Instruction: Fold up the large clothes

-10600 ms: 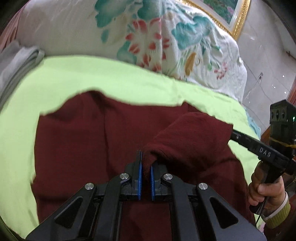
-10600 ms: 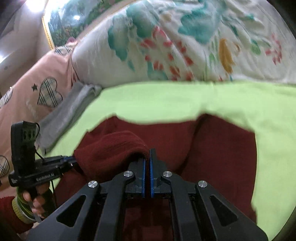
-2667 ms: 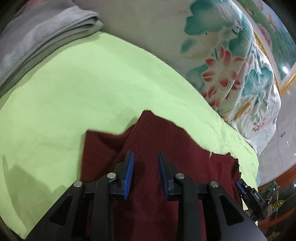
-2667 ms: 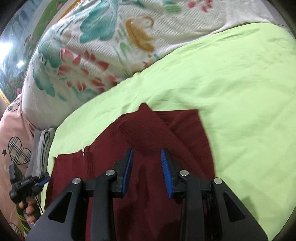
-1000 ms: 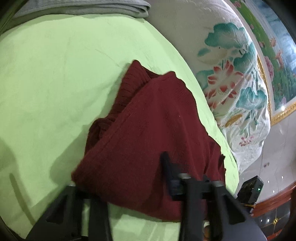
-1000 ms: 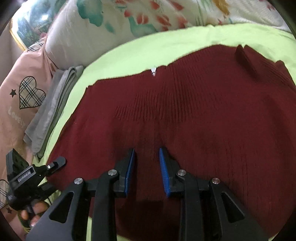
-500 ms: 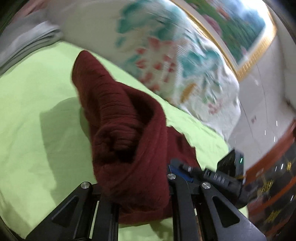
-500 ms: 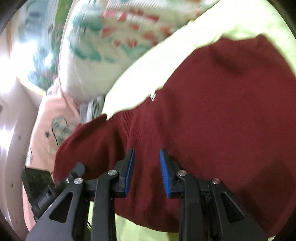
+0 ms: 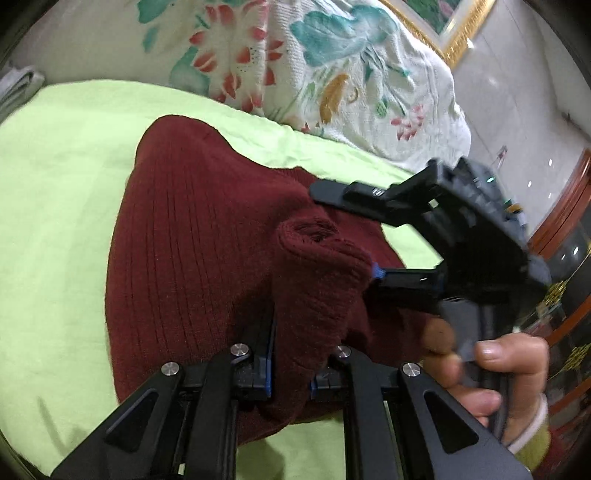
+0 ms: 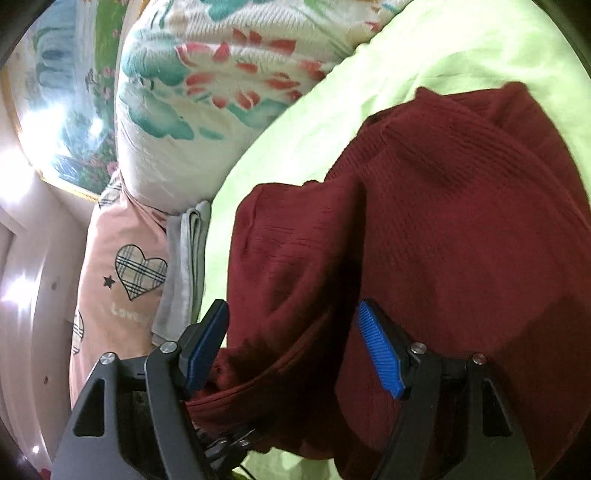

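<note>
A dark red knit sweater [image 9: 192, 266] lies folded and bunched on a lime green sheet [image 9: 55, 177]. My left gripper [image 9: 290, 369] is shut on a thick rolled fold of the sweater and lifts it. My right gripper [image 10: 291, 347] is open wide, its blue pads either side of a raised fold of the sweater [image 10: 443, 229]. In the left wrist view the right gripper [image 9: 351, 236] shows at right, jaws spread around the rolled end, held by a hand [image 9: 491, 362].
A floral quilt [image 9: 314, 66] is piled along the far side of the bed. A folded grey cloth [image 10: 184, 273] and a pink heart-print cover [image 10: 122, 273] lie at the left. A framed picture [image 9: 461, 22] hangs behind. Wooden furniture [image 9: 565, 229] stands at right.
The right gripper's jaws have opened much wider and closed in on the fold held by the left gripper. The left gripper has raised the bunched sweater end and turned toward the quilt.
</note>
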